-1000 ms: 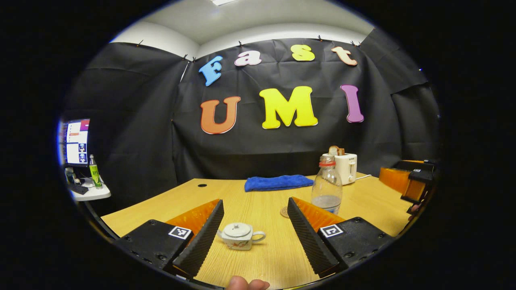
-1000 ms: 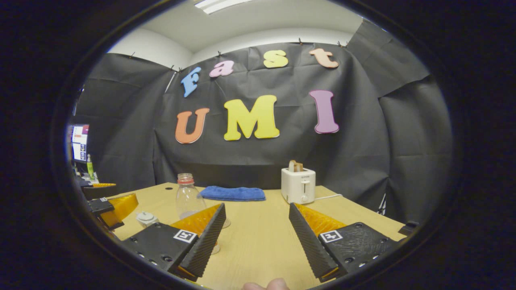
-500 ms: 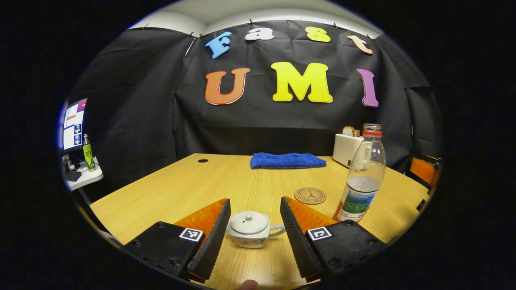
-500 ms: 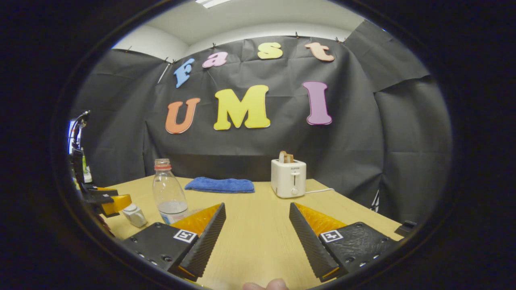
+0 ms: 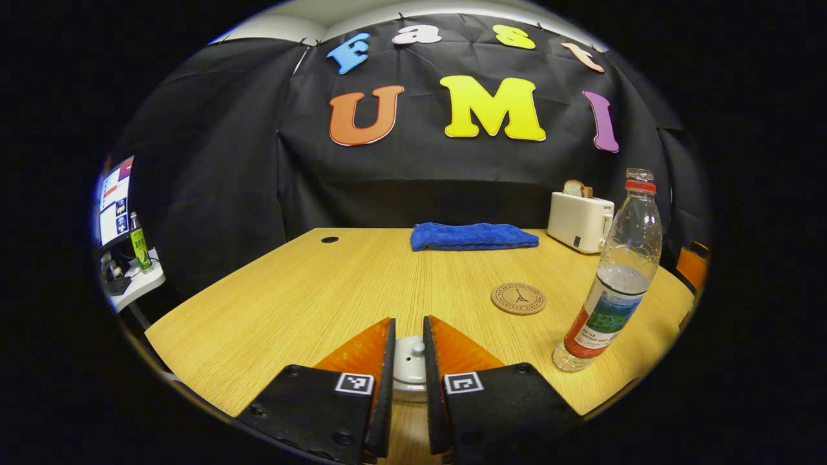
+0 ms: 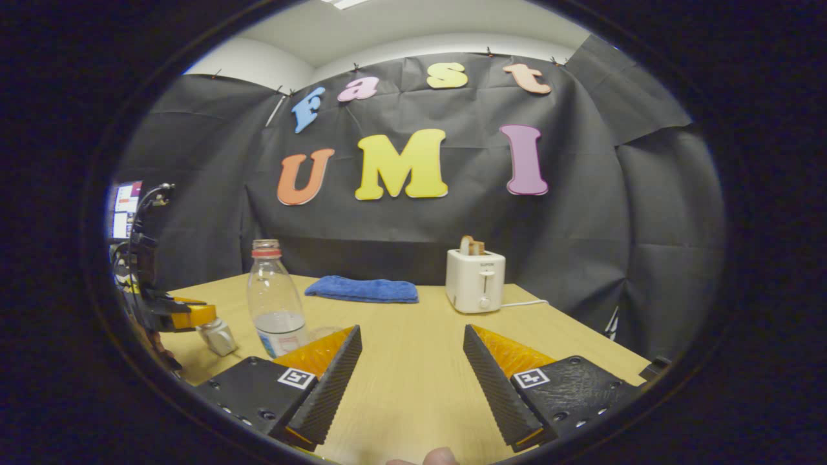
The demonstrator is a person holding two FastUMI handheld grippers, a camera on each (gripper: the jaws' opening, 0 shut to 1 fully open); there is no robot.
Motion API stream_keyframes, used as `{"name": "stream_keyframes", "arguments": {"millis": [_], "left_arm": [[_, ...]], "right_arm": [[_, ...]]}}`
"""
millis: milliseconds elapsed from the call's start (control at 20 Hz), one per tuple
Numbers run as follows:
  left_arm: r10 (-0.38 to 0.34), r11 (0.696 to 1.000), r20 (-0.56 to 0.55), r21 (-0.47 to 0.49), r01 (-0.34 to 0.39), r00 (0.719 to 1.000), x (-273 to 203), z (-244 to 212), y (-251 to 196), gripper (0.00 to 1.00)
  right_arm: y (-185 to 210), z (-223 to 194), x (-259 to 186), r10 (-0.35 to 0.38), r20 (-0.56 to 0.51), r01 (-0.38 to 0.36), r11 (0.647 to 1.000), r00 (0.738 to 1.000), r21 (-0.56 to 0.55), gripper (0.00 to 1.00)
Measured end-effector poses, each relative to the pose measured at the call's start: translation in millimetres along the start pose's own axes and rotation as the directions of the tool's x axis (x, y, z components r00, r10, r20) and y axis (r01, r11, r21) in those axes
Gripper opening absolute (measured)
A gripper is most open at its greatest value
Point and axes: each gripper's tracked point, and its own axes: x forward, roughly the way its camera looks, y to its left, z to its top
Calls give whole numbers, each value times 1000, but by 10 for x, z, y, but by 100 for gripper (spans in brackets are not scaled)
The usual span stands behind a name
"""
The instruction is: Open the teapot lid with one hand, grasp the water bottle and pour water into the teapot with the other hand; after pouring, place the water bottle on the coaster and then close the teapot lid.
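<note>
The small white teapot [image 5: 408, 367] sits on the wooden table [image 5: 303, 303] right under my left gripper [image 5: 408, 321]. That gripper's two fingers have closed to a narrow gap around the knob of the lid [image 5: 418, 349], and they hide most of the pot. A clear water bottle [image 5: 614, 278] with a red neck ring stands upright to the right, without a cap and about a third full. The round cork coaster [image 5: 518, 299] lies between them, farther back. In the right gripper view my right gripper [image 6: 412, 336] is open over bare table. The bottle [image 6: 274, 297] stands to its left, and beyond it are the teapot [image 6: 218, 336] and the left gripper [image 6: 187, 316].
A folded blue towel [image 5: 475, 236] lies at the table's back edge. To its right is a white toaster [image 5: 579, 223] holding bread, with a cord trailing right. A side desk with a monitor [image 5: 115, 203] and a green bottle stands off the table's left.
My left gripper moved forward and down over the teapot and closed its fingers from wide open to a narrow gap around the lid knob. The right gripper stayed open and barely shifted.
</note>
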Motion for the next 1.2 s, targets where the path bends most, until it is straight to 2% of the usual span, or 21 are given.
{"name": "stream_keyframes", "arguments": {"millis": [50,100,200,450,600,800,1050,1200], "left_arm": [[-2,1000,1,7,2,1000,-6,4,-19,22],[-2,1000,0,9,2,1000,7,8,-33,12],[-8,1000,3,8,8,1000,6,17,-34,4],[-33,999,63,-10,34,997,-162,260,-51,2],[-48,999,134,-3,48,990,-365,461,-77,3],[-56,998,170,-17,60,984,-583,550,-12,2],[-40,996,192,-66,54,981,-727,584,127,3],[-7,996,215,-85,26,977,-763,619,240,2]], "right_arm": [[64,3,-22,25,2,-25,1000,1000,-9,95],[112,10,-43,45,5,-45,999,999,-21,96],[223,25,-83,83,16,-82,996,996,-37,95],[553,-87,-130,184,-6,-184,982,983,-37,95],[772,-185,-96,225,-29,-226,973,974,-40,95],[1081,-381,95,269,-84,-273,961,959,-39,95],[1221,-469,369,248,-115,-254,966,962,-42,95],[1233,-486,493,241,-135,-245,969,961,-15,94]]}}
